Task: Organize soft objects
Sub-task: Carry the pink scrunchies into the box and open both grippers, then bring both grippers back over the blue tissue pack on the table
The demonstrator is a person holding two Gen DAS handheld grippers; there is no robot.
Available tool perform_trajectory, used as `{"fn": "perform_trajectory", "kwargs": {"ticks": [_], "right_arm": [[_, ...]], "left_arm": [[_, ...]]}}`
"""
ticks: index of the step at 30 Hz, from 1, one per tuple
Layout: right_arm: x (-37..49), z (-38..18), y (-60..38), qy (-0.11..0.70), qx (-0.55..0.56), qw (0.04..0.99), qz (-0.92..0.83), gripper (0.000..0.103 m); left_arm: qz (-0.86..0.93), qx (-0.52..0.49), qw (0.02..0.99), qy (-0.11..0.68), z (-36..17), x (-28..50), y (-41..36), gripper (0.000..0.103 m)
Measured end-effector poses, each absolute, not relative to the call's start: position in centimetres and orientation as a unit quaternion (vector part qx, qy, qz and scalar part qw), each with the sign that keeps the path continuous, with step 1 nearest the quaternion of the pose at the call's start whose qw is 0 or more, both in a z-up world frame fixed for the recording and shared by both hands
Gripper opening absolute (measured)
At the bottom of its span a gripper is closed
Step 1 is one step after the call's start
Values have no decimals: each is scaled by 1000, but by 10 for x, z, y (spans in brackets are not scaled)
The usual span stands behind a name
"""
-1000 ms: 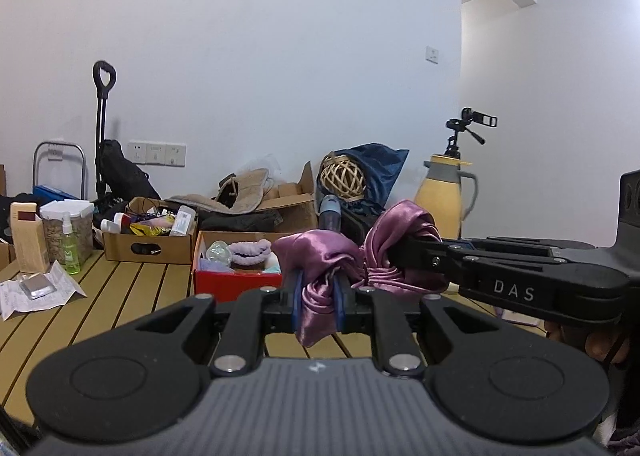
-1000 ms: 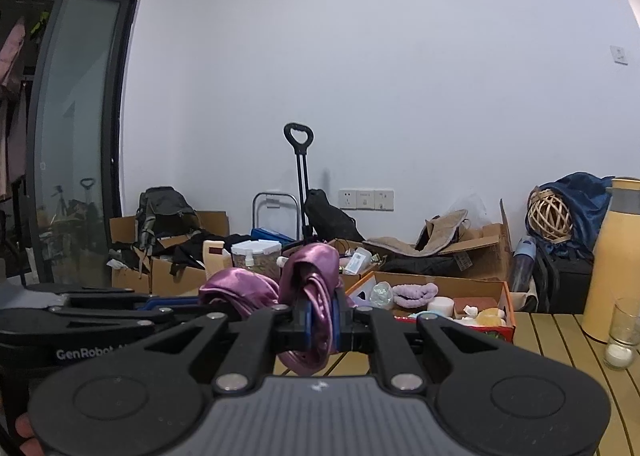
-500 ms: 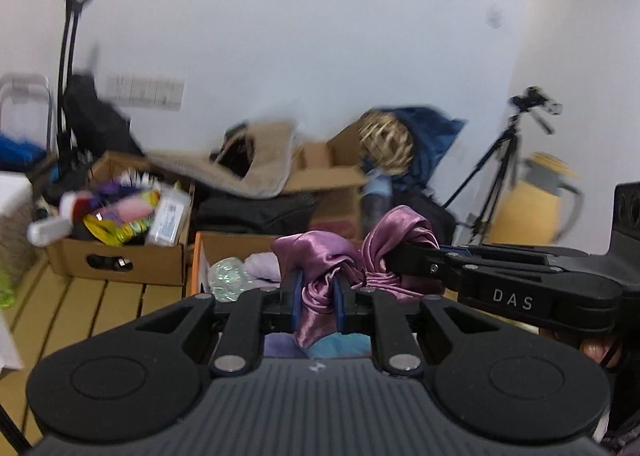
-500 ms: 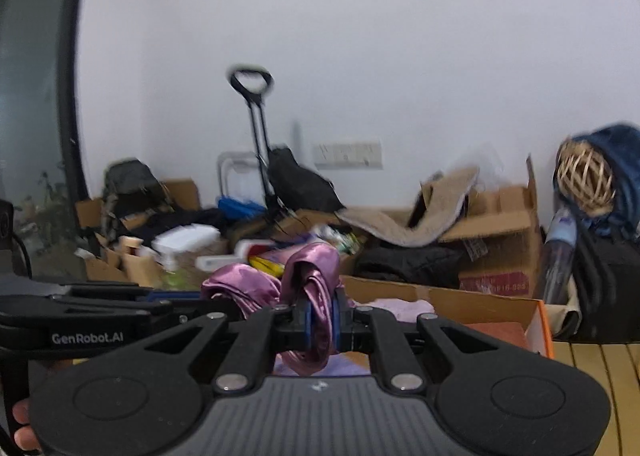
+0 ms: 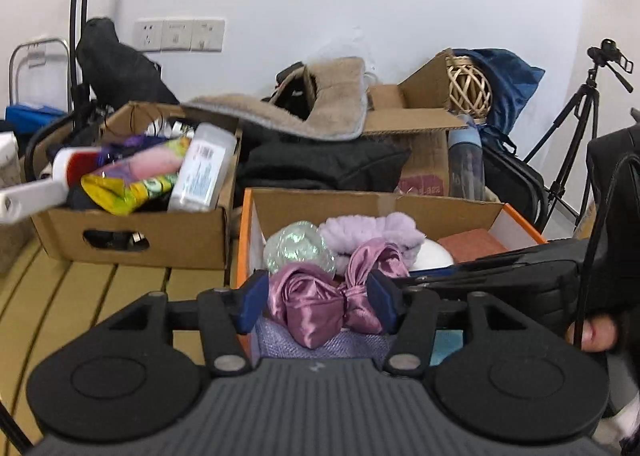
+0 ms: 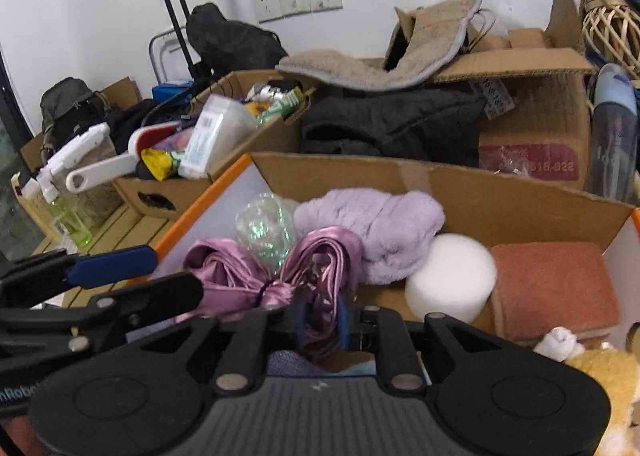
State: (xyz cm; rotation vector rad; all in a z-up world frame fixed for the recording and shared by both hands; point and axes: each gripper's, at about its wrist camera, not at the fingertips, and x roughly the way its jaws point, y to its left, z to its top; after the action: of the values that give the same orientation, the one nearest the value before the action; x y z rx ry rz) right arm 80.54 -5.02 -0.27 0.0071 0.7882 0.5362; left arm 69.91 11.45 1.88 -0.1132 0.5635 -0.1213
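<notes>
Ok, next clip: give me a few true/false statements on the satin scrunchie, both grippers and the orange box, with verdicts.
1. The left gripper is open, its fingers on either side of the purple satin scrunchie. True.
2. The right gripper is open and holds nothing. False: it is shut on the scrunchie.
3. The scrunchie is over the orange-edged box. True.
4. The white foam puck lies on the table outside the box. False: it is inside, beside the lilac fluffy headband.

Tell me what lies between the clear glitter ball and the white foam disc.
The fluffy lilac headband lies between them, clearest in the right wrist view.
</notes>
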Motion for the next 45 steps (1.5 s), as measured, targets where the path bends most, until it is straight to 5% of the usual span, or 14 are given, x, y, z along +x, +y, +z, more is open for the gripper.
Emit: {"fn": "perform_trajectory", "kwargs": {"ticks": [2,18,24,31,45], "right_arm": [[798,9,-57,378,3,890,254,49],[592,157,-175,234,-7,946,224,64],[440,108,-207,174,-14,955,238,74],[317,36,-226,198,46,959,196,80],[292,23,-210,204,32,957,203,81]], "left_arm": [[-58,-61,959,271,31,691,115,57],[-67,-31,982,175,140,503,97,82],[-74,-37,983,161,91,380,82,91],[-83,-47,984,150,41,256,65,103],[-84,-53,983,156,40,242,63,103]]}}
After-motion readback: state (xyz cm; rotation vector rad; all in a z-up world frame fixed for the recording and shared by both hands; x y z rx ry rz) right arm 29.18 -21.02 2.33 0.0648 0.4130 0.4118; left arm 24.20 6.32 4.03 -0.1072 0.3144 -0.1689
